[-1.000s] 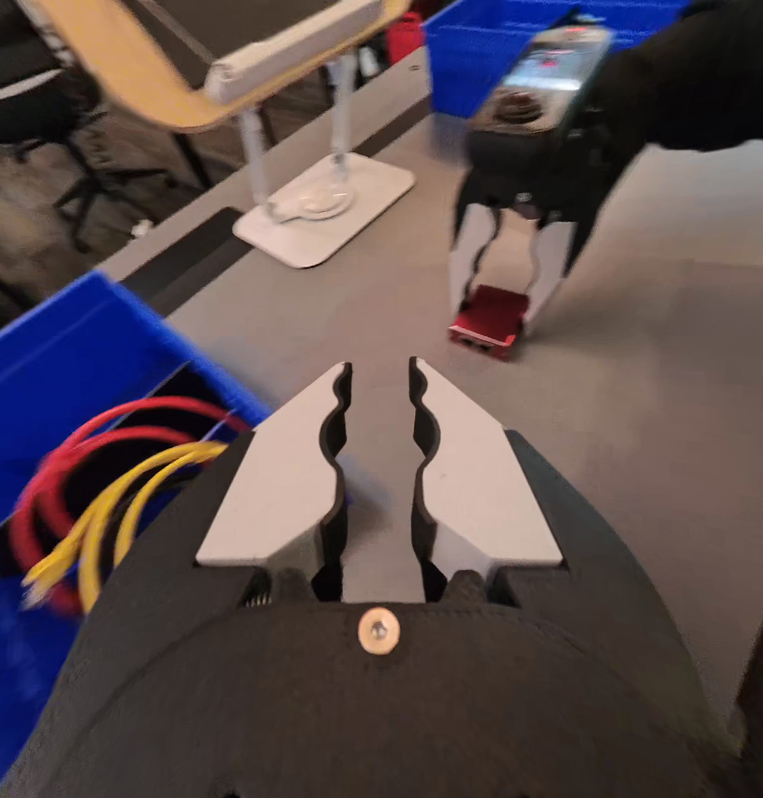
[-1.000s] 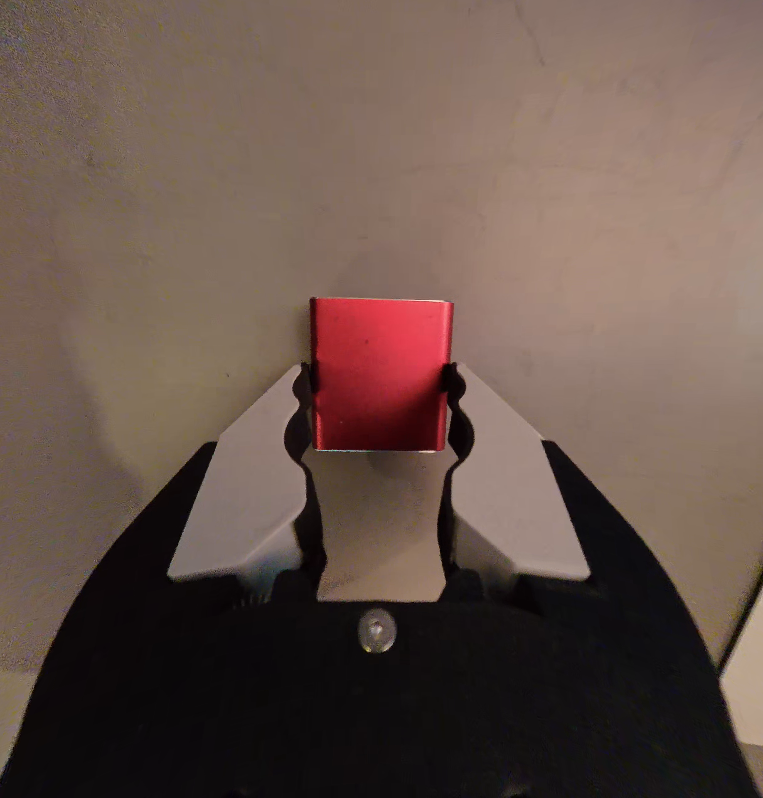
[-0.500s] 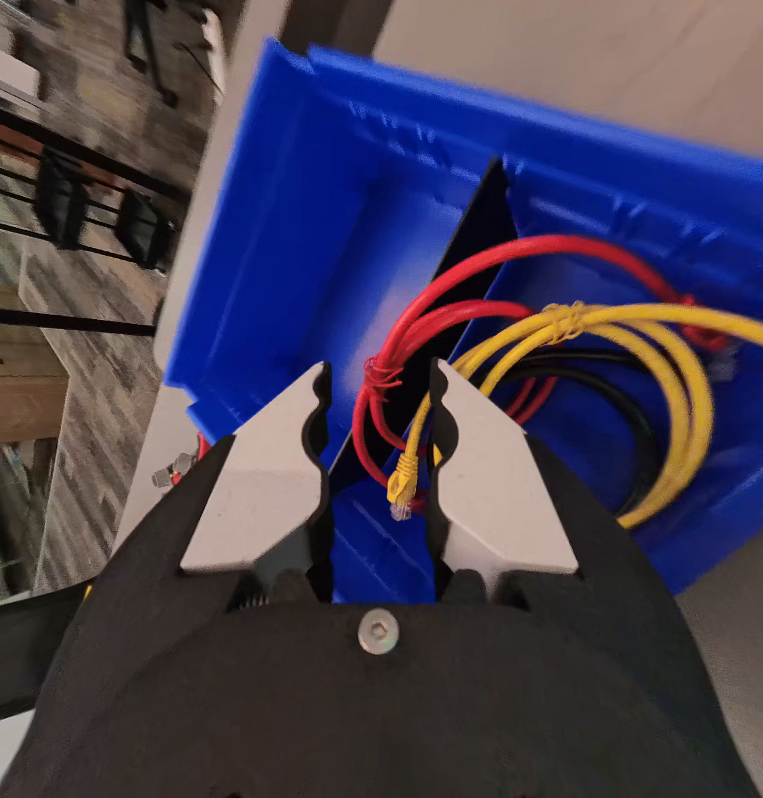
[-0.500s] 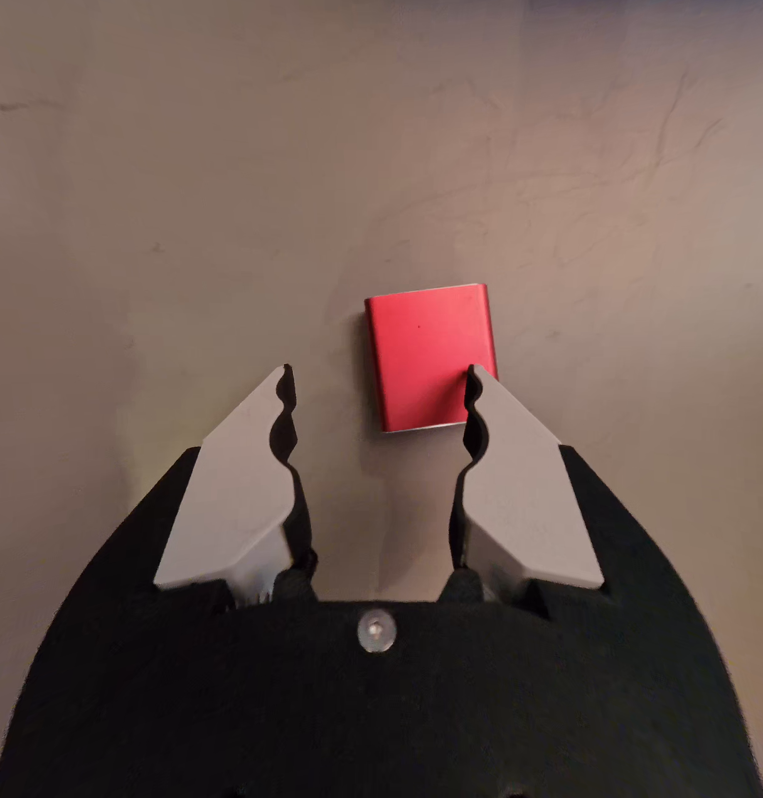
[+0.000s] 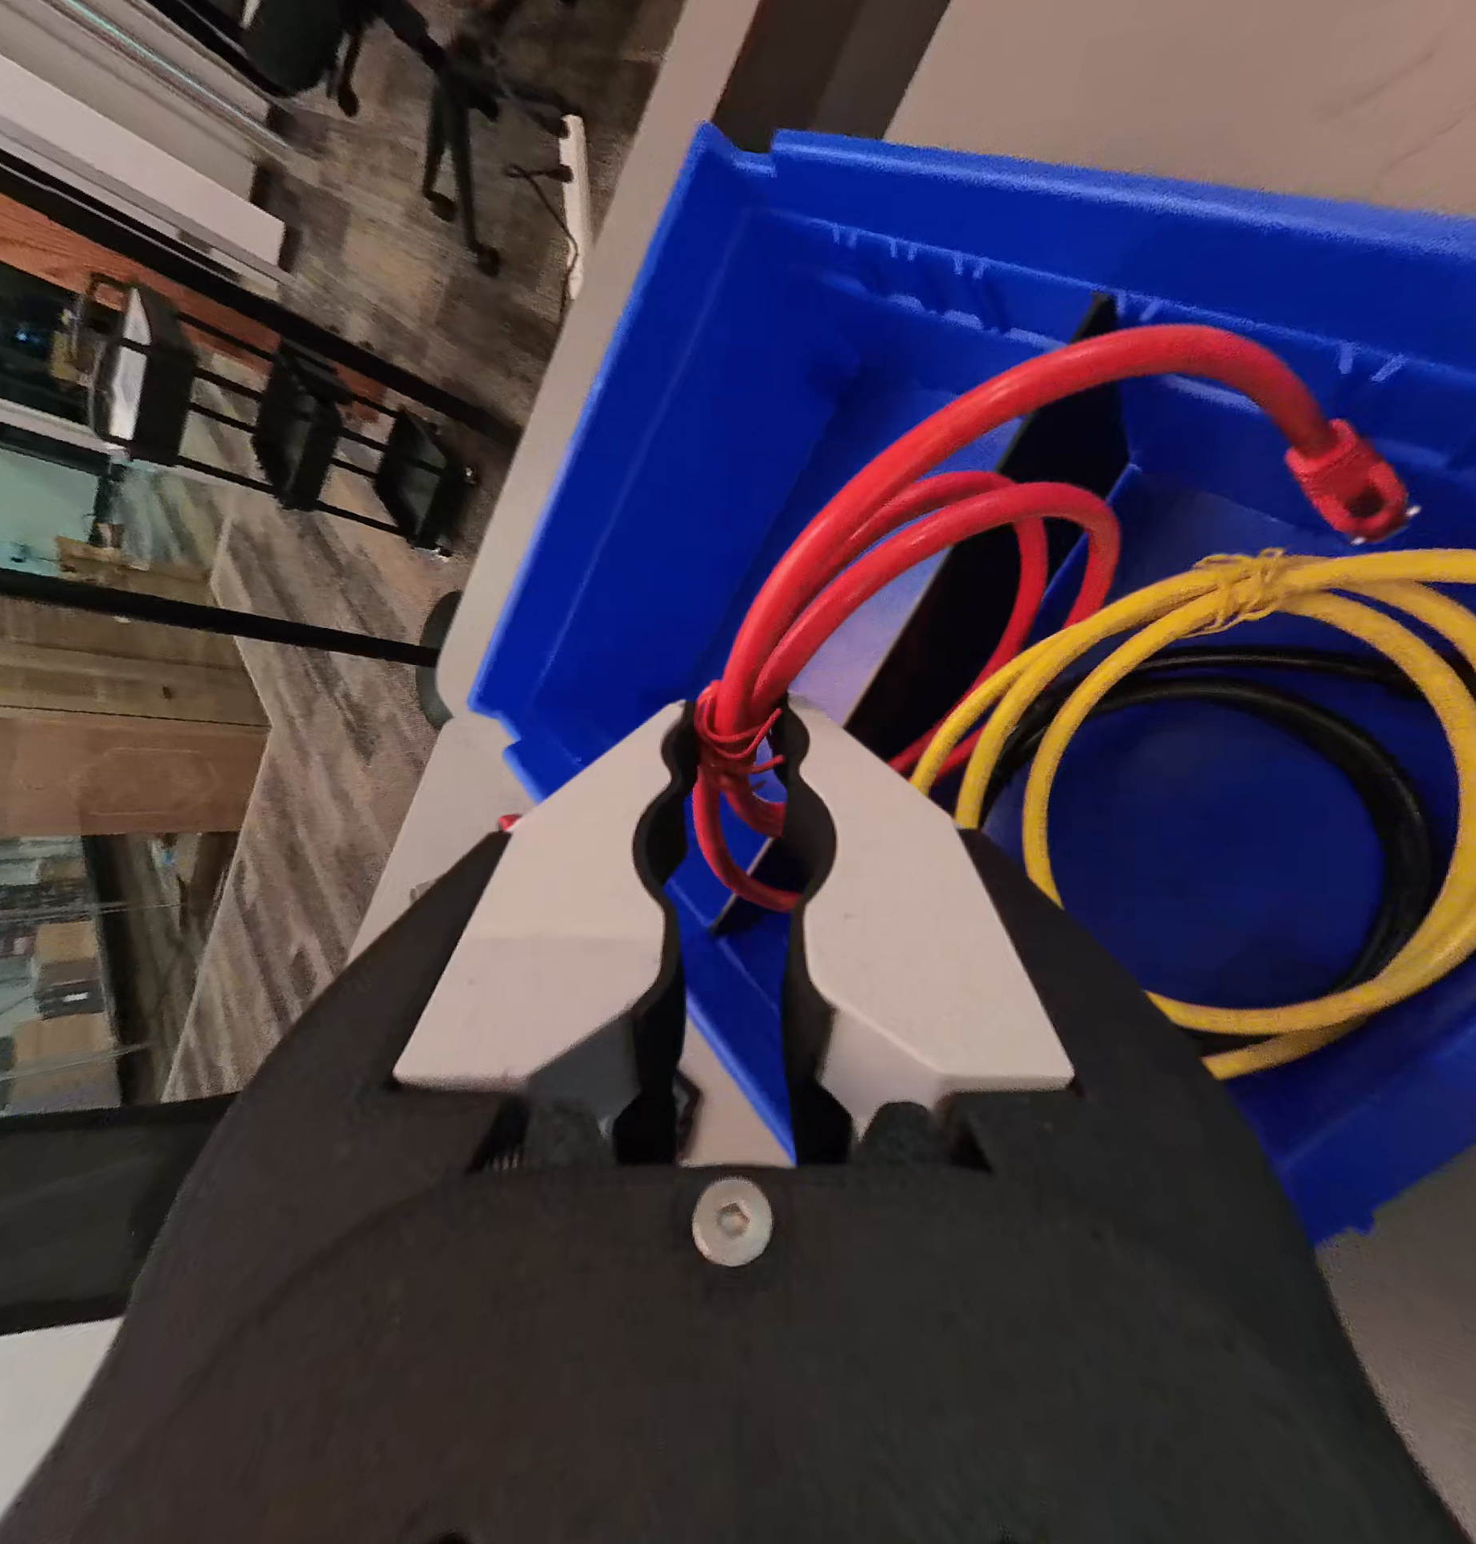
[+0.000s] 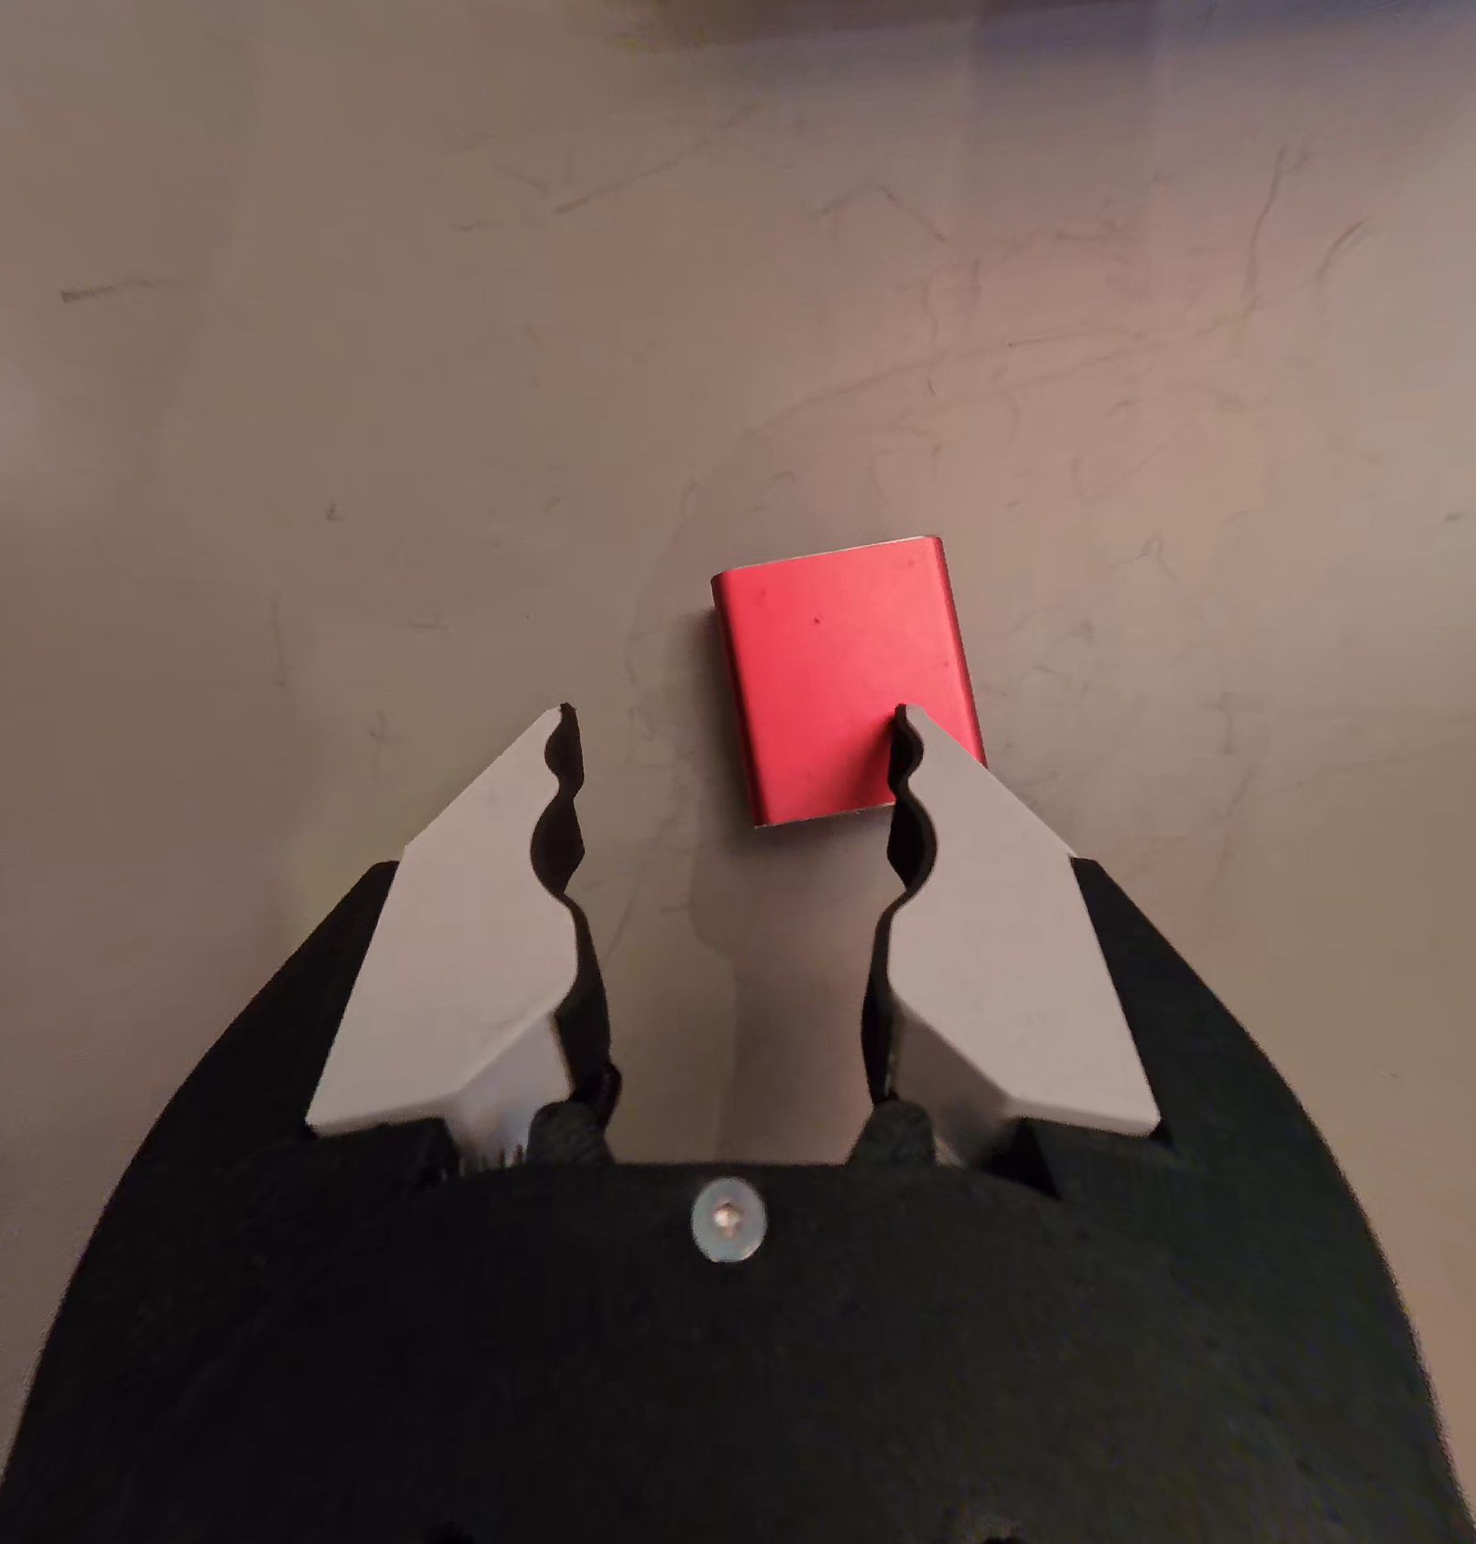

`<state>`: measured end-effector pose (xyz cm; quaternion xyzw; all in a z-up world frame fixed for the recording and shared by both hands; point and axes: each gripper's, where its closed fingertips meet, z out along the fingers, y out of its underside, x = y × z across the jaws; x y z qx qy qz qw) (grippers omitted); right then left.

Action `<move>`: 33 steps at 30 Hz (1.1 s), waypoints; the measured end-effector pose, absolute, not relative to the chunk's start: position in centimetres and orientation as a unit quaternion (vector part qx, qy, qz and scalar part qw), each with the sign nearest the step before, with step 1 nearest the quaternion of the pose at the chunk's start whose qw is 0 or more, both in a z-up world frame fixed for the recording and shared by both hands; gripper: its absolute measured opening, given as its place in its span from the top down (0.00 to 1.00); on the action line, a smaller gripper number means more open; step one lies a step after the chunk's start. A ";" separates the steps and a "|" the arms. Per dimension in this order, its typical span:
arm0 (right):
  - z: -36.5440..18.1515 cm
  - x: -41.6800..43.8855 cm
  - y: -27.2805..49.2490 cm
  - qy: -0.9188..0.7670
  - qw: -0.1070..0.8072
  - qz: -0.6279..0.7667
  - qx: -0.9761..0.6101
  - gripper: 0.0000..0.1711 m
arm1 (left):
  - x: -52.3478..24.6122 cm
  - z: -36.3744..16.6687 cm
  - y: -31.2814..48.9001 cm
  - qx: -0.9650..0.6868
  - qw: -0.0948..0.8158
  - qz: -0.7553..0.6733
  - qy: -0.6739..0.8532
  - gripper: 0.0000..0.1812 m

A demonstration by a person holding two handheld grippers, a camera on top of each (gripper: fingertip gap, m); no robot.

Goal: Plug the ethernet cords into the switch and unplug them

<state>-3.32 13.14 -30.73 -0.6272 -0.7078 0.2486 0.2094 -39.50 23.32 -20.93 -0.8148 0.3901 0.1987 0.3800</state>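
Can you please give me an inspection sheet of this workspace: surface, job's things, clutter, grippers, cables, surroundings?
Surface: grey table, scuffed, bare around the switch.
Job's things: red switch lies flat on the table; its ports are not visible.
Clutter: nothing seen.
Grippers: left gripper shut on the red cord at its tied part; right gripper open, empty, one finger overlapping the switch in view.
Cables: red cord, yellow cord and black cord coiled in the blue bin with a black divider.
Surroundings: carpet floor and chair legs beyond the table edge.
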 end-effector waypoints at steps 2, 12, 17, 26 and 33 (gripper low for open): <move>-30.7 -3.3 13.1 -0.703 0.211 0.253 -0.630 0.58 | -39.8 -19.2 23.3 -0.811 0.406 0.197 0.372 0.92; -28.6 -3.4 14.6 -0.668 0.272 0.244 -0.648 0.51 | -40.7 -9.5 24.2 -0.788 0.516 0.219 0.254 0.93; -20.9 -4.2 15.5 -0.596 0.364 0.293 -0.653 0.48 | -32.8 -5.5 23.0 -0.753 0.531 0.239 0.307 0.93; -10.2 -4.8 16.3 -0.549 0.493 0.246 -0.629 0.56 | -13.0 -10.2 19.4 -0.685 0.478 0.244 0.493 0.93; -13.9 -4.4 15.2 -0.564 0.430 0.263 -0.654 0.94 | -5.7 -12.5 17.0 -0.660 0.479 0.200 0.544 0.93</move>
